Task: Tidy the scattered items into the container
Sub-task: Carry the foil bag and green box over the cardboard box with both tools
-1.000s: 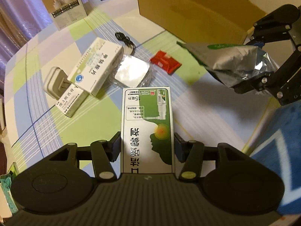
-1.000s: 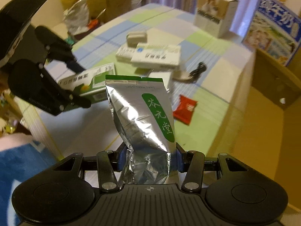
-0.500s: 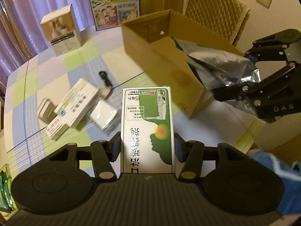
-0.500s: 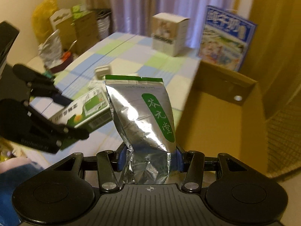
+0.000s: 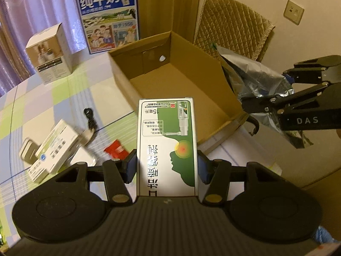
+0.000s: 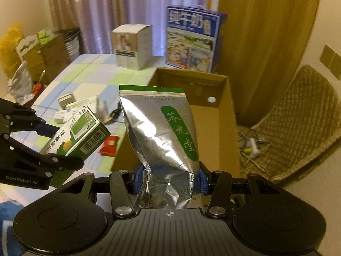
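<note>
**Both loads held short of the open box**

The left hand-held gripper (image 5: 166, 168) is clamped across the narrow sides of a green-and-white medicine carton (image 5: 166, 147), whose long axis runs straight ahead along the fingers. The cardboard box (image 5: 226, 89) lies beyond that carton's far end, a little to the right, its open top facing up and its visible floor bare.

The right hand-held gripper (image 6: 169, 181) is closed on the crumpled lower end of a silver foil pouch (image 6: 162, 136), which stands upright with the box directly behind it. From the left wrist view the pouch sits just at the box's right wall, so the right hand looks nearer to a drop.

More items lie on the desk (image 5: 64, 98) to the left: a white medicine box (image 5: 56, 149), a red packet (image 5: 116, 150) and a black cable (image 5: 90, 119).
</note>
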The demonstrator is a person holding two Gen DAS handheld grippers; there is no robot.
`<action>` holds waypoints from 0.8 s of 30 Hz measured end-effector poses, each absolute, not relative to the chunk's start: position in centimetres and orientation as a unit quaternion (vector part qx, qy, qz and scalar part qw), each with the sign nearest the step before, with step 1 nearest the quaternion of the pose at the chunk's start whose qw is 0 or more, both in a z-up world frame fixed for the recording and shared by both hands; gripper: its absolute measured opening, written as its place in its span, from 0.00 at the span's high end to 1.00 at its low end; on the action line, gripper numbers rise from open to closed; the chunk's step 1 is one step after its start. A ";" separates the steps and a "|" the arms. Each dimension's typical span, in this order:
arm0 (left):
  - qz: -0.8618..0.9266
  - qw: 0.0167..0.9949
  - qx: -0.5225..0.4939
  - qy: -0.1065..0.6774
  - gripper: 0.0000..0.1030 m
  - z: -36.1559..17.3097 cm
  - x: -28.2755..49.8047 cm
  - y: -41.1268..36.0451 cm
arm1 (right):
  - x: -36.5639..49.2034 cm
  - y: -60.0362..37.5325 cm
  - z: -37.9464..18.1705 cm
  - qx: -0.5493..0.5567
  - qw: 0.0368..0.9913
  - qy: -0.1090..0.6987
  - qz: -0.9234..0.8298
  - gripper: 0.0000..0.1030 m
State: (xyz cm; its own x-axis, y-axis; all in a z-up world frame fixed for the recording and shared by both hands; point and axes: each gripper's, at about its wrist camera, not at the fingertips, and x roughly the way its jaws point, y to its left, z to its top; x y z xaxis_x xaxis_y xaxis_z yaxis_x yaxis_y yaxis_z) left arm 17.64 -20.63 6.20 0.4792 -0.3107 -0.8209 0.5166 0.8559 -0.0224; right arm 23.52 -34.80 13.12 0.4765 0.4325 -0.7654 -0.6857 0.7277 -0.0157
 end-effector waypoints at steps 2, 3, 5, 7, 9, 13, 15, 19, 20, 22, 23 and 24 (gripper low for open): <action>-0.245 0.852 0.115 0.448 0.51 6.2 18.0 -21.5 | 24.3 -35.3 13.1 -0.157 0.845 0.393 0.326 0.55; -0.246 0.852 0.114 0.447 0.51 6.2 18.3 -21.9 | 24.6 -35.6 13.1 -0.154 0.846 0.395 0.323 0.55; -0.248 0.852 0.113 0.447 0.51 6.1 18.7 -22.7 | 25.4 -36.0 13.0 -0.147 0.847 0.399 0.319 0.55; -0.248 0.852 0.113 0.448 0.51 5.9 19.2 -23.3 | 26.1 -36.3 12.8 -0.140 0.849 0.403 0.314 0.55; -0.245 0.852 0.109 0.449 0.51 5.8 19.8 -23.8 | 27.0 -36.7 12.6 -0.130 0.850 0.407 0.309 0.55; -0.244 0.853 0.099 0.451 0.51 5.5 20.9 -24.6 | 28.8 -36.9 12.2 -0.117 0.852 0.415 0.296 0.55; -0.242 0.854 0.093 0.452 0.51 5.4 21.5 -24.9 | 29.7 -36.9 12.0 -0.112 0.853 0.418 0.290 0.55; -0.239 0.854 0.079 0.455 0.51 5.2 23.0 -25.6 | 31.3 -36.8 11.6 -0.100 0.854 0.424 0.283 0.55; -0.239 0.855 0.077 0.454 0.51 5.1 23.3 -25.8 | 31.6 -36.7 11.5 -0.098 0.854 0.425 0.282 0.55; -0.239 0.855 0.070 0.454 0.51 5.0 24.0 -26.2 | 32.3 -36.5 11.3 -0.095 0.853 0.429 0.282 0.55; -0.238 0.856 0.066 0.454 0.51 5.0 24.3 -26.3 | 32.6 -36.2 11.2 -0.093 0.852 0.431 0.282 0.55; -0.237 0.856 0.060 0.455 0.51 4.9 24.6 -26.4 | 32.9 -36.1 11.1 -0.092 0.852 0.432 0.280 0.55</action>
